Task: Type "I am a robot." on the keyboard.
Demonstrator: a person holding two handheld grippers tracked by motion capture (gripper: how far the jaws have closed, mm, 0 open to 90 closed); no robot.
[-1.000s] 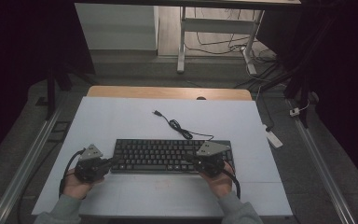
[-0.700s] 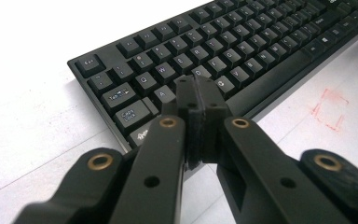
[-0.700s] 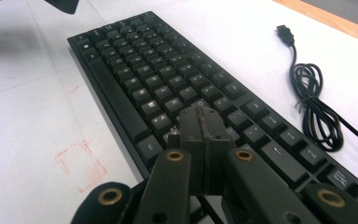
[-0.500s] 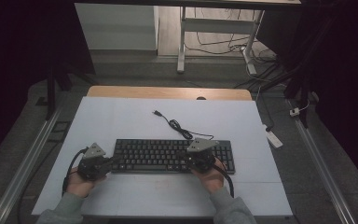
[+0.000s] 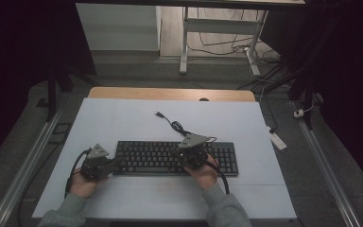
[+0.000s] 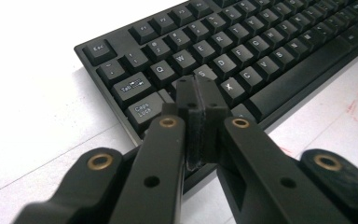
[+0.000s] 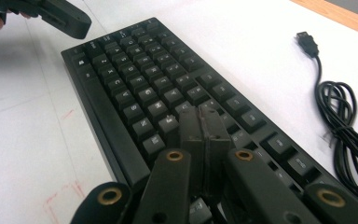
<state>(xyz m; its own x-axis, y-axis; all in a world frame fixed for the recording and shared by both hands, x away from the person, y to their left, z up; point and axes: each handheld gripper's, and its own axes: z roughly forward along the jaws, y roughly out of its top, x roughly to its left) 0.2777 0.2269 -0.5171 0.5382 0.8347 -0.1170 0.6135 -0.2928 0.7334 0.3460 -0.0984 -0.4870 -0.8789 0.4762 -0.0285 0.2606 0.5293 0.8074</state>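
Black jaws pressed together, the right gripper [image 5: 192, 153] has slid left along the keyboard [image 5: 175, 157] and now hangs over its middle keys, perhaps touching one; the left gripper [image 5: 97, 163], jaws also together and empty, holds at the keyboard's left end; typing looks underway.
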